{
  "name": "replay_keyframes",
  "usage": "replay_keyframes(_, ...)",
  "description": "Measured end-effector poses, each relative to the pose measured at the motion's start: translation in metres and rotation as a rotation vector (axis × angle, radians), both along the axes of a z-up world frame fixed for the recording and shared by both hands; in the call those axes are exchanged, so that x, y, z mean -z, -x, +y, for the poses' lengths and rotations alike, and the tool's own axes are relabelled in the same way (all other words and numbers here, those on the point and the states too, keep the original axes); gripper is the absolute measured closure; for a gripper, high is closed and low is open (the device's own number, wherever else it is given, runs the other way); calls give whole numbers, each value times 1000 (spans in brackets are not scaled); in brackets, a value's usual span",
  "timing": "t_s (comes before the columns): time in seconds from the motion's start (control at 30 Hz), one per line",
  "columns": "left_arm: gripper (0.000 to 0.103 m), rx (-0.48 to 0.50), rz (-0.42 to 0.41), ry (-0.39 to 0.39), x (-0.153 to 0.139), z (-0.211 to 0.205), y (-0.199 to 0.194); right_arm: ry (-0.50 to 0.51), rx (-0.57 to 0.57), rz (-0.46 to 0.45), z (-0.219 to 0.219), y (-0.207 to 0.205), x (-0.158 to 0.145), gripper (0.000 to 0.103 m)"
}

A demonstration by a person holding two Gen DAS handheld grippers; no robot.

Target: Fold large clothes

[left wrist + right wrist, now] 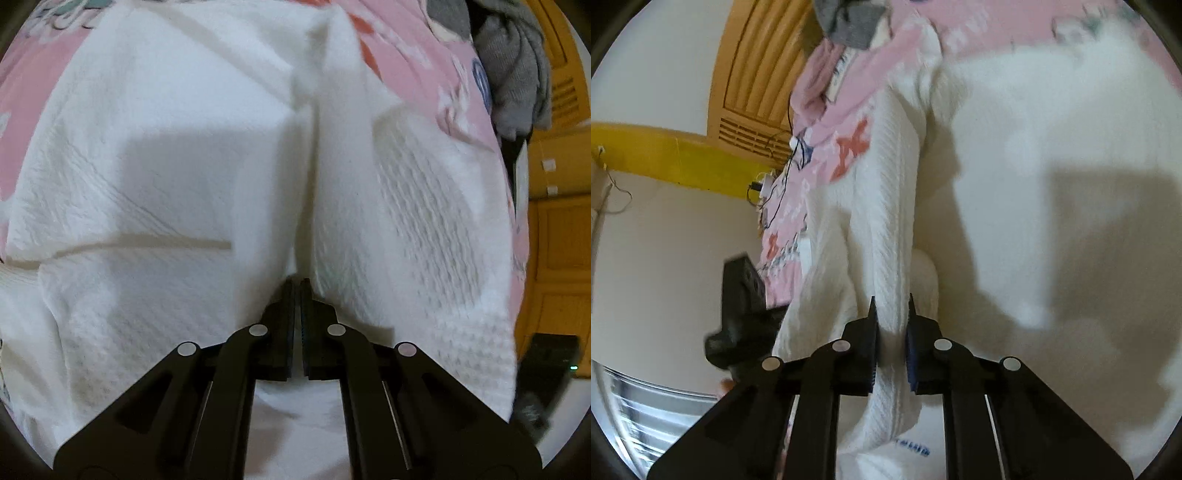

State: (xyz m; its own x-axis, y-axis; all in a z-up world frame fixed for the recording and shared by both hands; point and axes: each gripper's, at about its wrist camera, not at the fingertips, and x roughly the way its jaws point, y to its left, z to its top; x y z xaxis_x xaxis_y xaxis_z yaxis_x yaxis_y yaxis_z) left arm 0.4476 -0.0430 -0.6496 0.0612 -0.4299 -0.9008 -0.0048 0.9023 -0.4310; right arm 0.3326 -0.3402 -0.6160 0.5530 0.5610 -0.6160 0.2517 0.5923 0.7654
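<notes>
White sweater [192, 177] lies on pink bedsheet [417, 62]. Left hand-held gripper [297, 284] pinches 1 fold; right hand-held gripper [892, 306] clamps the ribbed sleeve [886, 206], anchoring both for folding.

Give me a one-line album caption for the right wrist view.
Right gripper pinches a ribbed fold of the white garment lying on a pink patterned bedsheet.

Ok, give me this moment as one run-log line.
left tongs: shut on white knit garment | right tongs: shut on its ribbed fold | surface: pink patterned bedding | stage: fold under way
</notes>
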Motion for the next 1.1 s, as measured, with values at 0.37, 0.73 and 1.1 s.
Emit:
replay_keyframes(0.37, 100, -171, -161, 283, -63, 11, -50, 152, 48, -370, -46, -38, -110, 93)
replay_keyframes(0.73, 100, -86, 78, 335, -7, 13, 20, 77, 188, -105, -71, 52, 16, 73)
replay_keyframes(1.1, 100, -29, 136, 500, -1, -34, 60, 104, 143, -122, -51, 50, 3, 55)
